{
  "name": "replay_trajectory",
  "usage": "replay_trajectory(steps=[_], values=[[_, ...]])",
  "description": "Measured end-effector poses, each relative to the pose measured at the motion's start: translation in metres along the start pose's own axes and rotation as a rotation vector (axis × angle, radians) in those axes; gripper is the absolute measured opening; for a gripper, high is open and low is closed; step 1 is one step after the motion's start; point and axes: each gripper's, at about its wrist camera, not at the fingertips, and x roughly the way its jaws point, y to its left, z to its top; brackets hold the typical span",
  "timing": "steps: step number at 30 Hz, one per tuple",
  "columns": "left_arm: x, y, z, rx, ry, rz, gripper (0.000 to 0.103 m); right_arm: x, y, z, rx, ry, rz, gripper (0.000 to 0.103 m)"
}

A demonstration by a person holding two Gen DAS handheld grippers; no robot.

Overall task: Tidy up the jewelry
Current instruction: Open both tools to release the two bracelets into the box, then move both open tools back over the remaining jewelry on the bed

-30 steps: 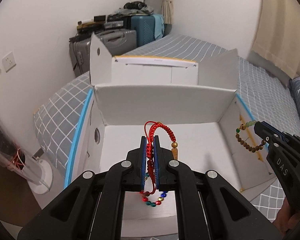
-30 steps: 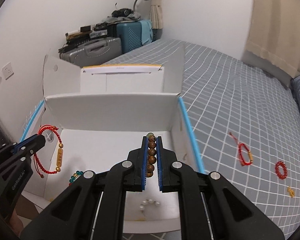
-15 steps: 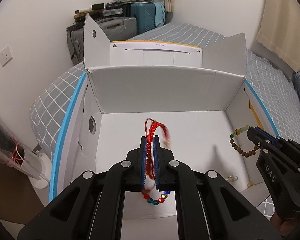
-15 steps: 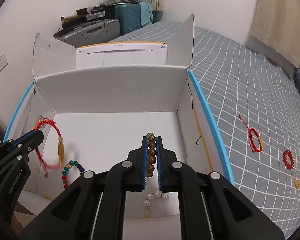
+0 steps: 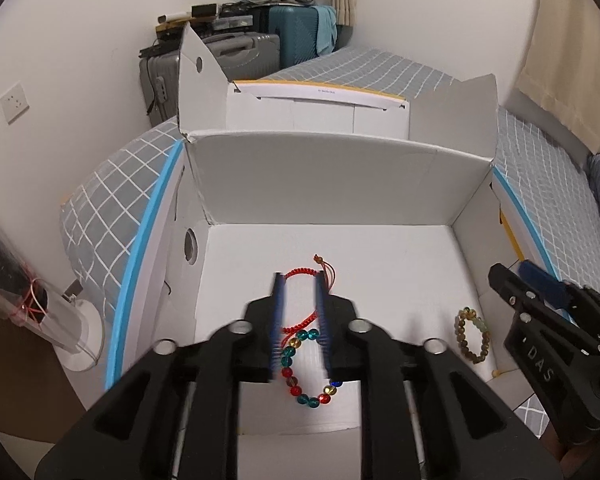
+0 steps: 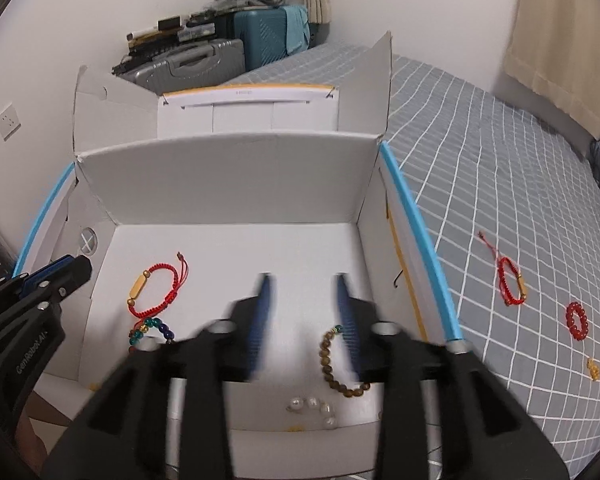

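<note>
White box [image 6: 236,184], blurred right tool [image 6: 303,312]

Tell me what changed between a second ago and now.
Both grippers let go. The left gripper opened its jaws and dropped the red cord bracelet onto the floor of the white box, beside the multicolored bead bracelet. The right gripper opened and released the wooden bead bracelet near the box's right wall. The pearls and the jewelry on the bed stayed put.
</note>
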Motion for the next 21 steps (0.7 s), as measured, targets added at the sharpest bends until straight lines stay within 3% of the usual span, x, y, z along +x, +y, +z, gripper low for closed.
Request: replay_trajectory(steps=[9, 16, 21], values=[[-0.022, -0.006, 0.001, -0.002, -0.069, 0.008, 0.064, -0.025, -0.021, 0.004, 0.018, -0.061, -0.036, 0.079], [-0.034, -0.026, 0.003, 0.010, -0.111, -0.003, 0.091, -0.044, -0.054, 0.000, 0.042, -0.094, -0.069, 0.088], [-0.042, -0.049, 0.002, 0.030, -0.130, -0.047, 0.097, -0.057, -0.087, -0.006, 0.092, -0.110, -0.094, 0.092]])
